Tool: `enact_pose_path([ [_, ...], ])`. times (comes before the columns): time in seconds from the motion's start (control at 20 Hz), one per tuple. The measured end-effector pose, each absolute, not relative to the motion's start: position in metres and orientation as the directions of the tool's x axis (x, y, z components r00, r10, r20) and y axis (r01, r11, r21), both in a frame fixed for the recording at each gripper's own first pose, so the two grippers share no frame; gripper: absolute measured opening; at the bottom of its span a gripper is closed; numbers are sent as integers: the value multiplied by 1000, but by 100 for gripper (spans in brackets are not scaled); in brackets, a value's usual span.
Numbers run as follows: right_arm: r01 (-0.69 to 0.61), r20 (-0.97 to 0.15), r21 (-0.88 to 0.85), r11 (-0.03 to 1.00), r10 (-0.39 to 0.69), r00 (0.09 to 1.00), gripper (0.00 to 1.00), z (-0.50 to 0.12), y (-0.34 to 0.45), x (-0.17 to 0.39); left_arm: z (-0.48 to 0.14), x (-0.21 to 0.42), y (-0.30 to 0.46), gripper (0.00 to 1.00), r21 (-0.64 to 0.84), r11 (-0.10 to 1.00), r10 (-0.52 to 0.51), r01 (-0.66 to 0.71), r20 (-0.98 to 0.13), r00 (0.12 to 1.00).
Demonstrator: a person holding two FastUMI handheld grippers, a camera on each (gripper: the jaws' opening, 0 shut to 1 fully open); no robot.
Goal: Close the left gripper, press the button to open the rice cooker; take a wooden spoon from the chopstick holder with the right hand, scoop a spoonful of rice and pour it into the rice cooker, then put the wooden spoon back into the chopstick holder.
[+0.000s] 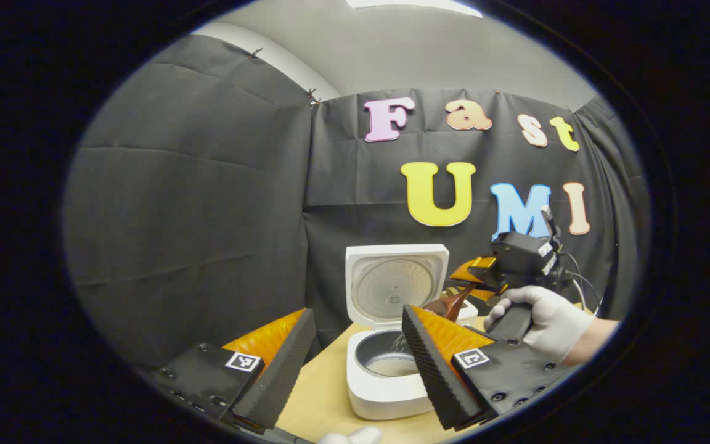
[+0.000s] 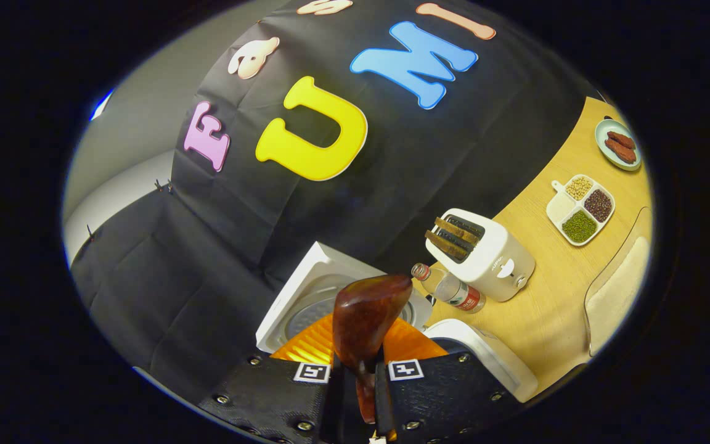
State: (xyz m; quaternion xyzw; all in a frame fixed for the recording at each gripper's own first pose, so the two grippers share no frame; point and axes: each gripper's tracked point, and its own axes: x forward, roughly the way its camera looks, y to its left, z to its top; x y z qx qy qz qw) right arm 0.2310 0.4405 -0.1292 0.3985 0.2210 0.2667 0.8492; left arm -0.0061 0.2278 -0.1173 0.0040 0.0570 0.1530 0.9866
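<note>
Left gripper view: left gripper (image 1: pixel 349 364), fingers spread wide apart, holding nothing, low over the table (image 1: pixel 318 394). Between its fingers, the rice cooker (image 1: pixel 386 394), lid (image 1: pixel 395 283) standing upright at the back, pot with a pale layer at the bottom, fine grains falling into it. Above the pot's right side, the right gripper (image 1: pixel 475 287), held by a gloved hand (image 1: pixel 552 324), carrying the wooden spoon (image 1: pixel 447 303) tilted toward the pot. Right gripper view: the same spoon seen from behind, its dark bowl (image 2: pixel 370 308) raised in front of the camera, the handle pinched between the two closed fingers; the cooker's lid and rim lie just beyond and below. Further items on the table in this view: white toaster (image 2: pixel 484 256) with two slices in its slots; bottle (image 2: pixel 450 288) lying just beside it; divided tray (image 2: pixel 580 209), compartments holding pale, dark and green beans, one looking bare; small plate (image 2: pixel 619 145) with reddish-brown pieces; pale board (image 2: pixel 617 290) at the table's edge.
</note>
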Motion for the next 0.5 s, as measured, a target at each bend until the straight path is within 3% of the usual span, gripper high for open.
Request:
enact_pose_path([
  [0.35,-356,-224,593,722,572,789,20,-177,459,241,-136,-17,247,100,30,936,352,-351,-146,925],
  [0.5,-412,-227,419,809,533,815,19,-185,459,239,-140,-21,253,100,31,931,365,-365,-154,918],
])
